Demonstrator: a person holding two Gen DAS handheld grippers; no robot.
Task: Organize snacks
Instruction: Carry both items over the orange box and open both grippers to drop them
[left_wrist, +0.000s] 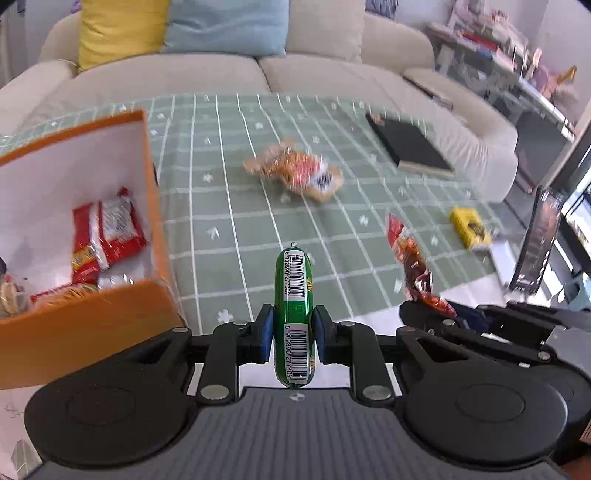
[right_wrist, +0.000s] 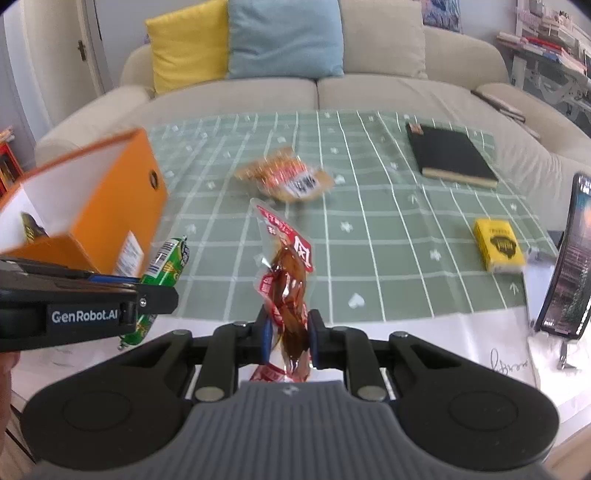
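Your left gripper (left_wrist: 293, 334) pinches a green sausage (left_wrist: 293, 295) between its blue pads, the stick standing on end with its barcode label facing the camera. Your right gripper (right_wrist: 288, 338) is pressed onto a clear pouch of brown meat snack (right_wrist: 286, 280) with red printing, which rises upright from the jaws. Both are held above the near edge of the green checked tablecloth (right_wrist: 388, 236).

Take the orange box (left_wrist: 92, 332) as your landmark. It sits at the cloth's left edge, open at the top, white inside, and it holds red snack packets (left_wrist: 105, 232); more wrappers lie blurred at its near corner. The sausage hangs just right of the box's near corner, and in the right wrist view the left gripper (right_wrist: 147, 295) with the sausage (right_wrist: 166, 264) overlaps that corner. The pouch (left_wrist: 410, 258) hangs further right of the box, beside the sausage but apart from it.

Right of the box, at mid-cloth, lies a blurred orange snack bag (right_wrist: 291, 177). Well right of the box, a black notebook (right_wrist: 452, 155) lies at the cloth's far side, and a yellow packet (right_wrist: 498, 245) sits nearer, close to a standing phone (right_wrist: 570, 258). Behind the cloth is a beige sofa (right_wrist: 369, 92) with a yellow cushion (right_wrist: 188, 44) and a blue cushion (right_wrist: 286, 37).
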